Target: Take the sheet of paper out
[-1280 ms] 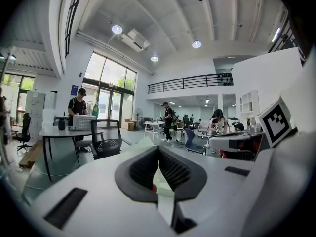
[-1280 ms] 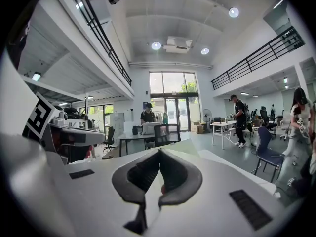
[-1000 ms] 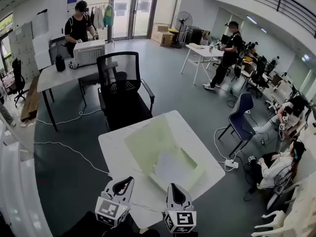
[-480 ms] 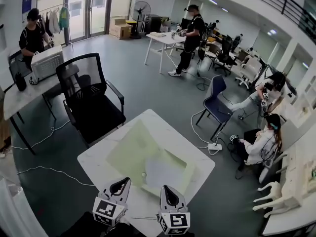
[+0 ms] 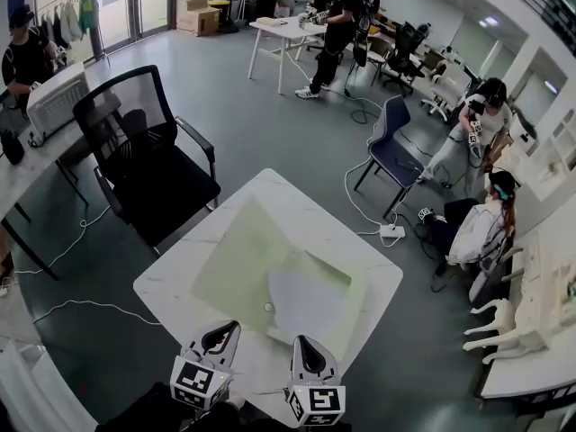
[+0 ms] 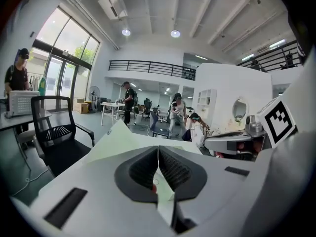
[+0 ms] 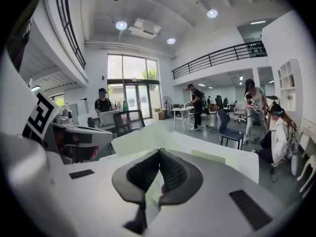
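The left gripper [image 5: 225,331] and the right gripper [image 5: 303,345] are built alike: a smooth, pale grey plastic shell with rounded edges. Each shell's two jaws are lined with black ribbed pads [image 6: 175,170], framed by a dark grey, teardrop-shaped rim. Narrow dark slots [image 6: 67,205] are sunk into the shell on either side of the jaws. At the rear of each gripper sits a white cube printed with black square markers, the left cube [image 5: 200,382] and the right cube [image 5: 317,403].
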Available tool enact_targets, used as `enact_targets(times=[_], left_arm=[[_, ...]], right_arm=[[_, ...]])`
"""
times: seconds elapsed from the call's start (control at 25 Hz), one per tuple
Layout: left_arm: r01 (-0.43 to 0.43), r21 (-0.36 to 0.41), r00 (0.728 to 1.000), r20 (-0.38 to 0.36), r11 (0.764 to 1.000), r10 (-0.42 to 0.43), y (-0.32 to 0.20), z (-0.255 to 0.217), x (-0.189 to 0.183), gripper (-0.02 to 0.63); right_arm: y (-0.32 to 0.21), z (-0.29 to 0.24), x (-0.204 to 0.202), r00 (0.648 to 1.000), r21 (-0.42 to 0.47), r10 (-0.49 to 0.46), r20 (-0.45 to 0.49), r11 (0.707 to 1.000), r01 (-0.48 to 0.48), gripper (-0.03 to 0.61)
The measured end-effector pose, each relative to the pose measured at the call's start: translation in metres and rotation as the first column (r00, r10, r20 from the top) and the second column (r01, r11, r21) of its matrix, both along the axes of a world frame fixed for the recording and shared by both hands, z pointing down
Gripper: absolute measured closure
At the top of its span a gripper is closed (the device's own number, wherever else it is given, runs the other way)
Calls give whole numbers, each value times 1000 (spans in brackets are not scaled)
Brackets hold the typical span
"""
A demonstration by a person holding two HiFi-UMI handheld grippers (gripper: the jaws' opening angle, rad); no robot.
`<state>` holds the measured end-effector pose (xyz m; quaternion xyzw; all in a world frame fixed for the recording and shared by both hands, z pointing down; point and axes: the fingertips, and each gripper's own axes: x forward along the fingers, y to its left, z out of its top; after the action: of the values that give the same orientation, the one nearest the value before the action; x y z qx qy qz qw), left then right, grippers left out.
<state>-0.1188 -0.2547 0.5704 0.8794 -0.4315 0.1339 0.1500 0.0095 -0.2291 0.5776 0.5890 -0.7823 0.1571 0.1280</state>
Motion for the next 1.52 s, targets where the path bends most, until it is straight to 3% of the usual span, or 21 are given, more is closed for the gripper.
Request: enact_targets(times=[0.48, 0.52, 0.56, 0.96, 1.2, 1.44, 1.52], left_arm=[[-23, -85, 1000, 19, 996, 25, -29, 52, -11, 589], [-24, -90, 1000, 18, 996, 26, -31, 55, -11, 589], [-24, -94, 1000, 17, 995, 26, -32, 57, -12, 589], [-18, -124, 1000, 14, 992, 20, -51, 73, -26, 589], [-21, -142, 1000, 16, 990, 24, -54, 84, -25, 589], [-12, -153, 1000, 15, 988, 14, -60, 87, -25, 589], [-14, -155, 1000, 12, 988, 16, -59, 89, -25, 589]], right_arm=[[-37, 67, -12, 999, -79, 12, -53, 997, -17, 561], [-39, 73, -15, 999, -92, -5, -47, 996, 1, 526], [-41, 79, -19, 999, -108, -23, -39, 994, 18, 432], [-69, 140, -40, 989, -224, -81, -125, 973, 51, 322], [-78, 162, -34, 985, -273, -64, -162, 962, 17, 339], [-82, 166, -29, 985, -287, -54, -162, 958, 5, 495], [-82, 165, -27, 985, -285, -45, -166, 959, -4, 518]])
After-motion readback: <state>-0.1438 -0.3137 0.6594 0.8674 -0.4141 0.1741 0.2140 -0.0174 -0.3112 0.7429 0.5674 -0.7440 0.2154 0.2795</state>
